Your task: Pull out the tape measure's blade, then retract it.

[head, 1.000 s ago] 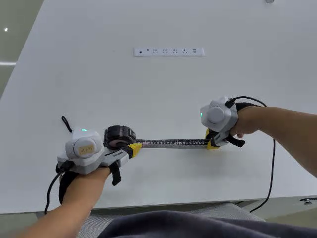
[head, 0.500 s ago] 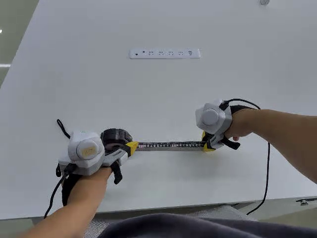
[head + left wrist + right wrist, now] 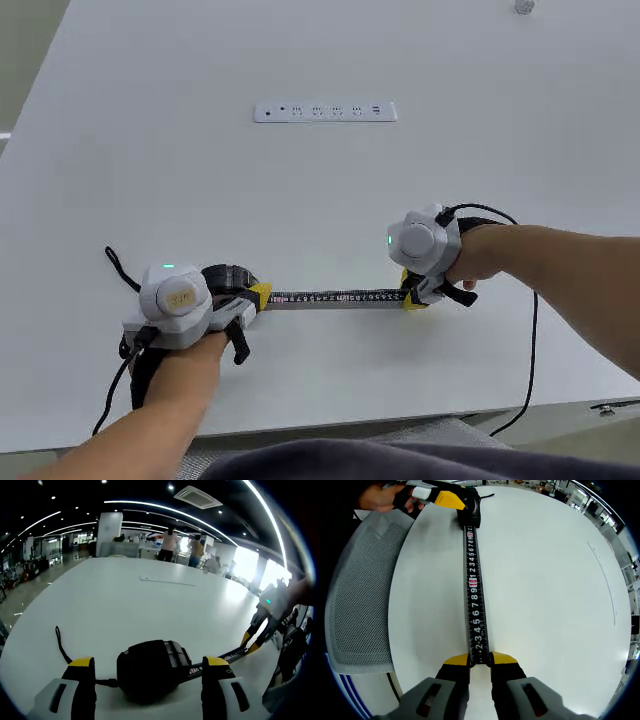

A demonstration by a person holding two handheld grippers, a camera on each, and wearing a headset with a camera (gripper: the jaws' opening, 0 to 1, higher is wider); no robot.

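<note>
The black tape measure case rests on the white table at the front left. My left gripper is shut on the case, one yellow-tipped jaw on each side. The blade runs flat across the table, pulled out to the right. My right gripper is shut on the blade's free end. In the right gripper view the numbered blade leads from my right gripper back to the case. The case's black strap trails to the left.
A white power strip lies further back on the table. The table's front edge is close behind both hands. A grey mesh chair stands at that edge. People stand far off in the room behind the table.
The head camera has shifted, so the whole scene sits a little lower and to the left. The blade's length and both grips look the same.
</note>
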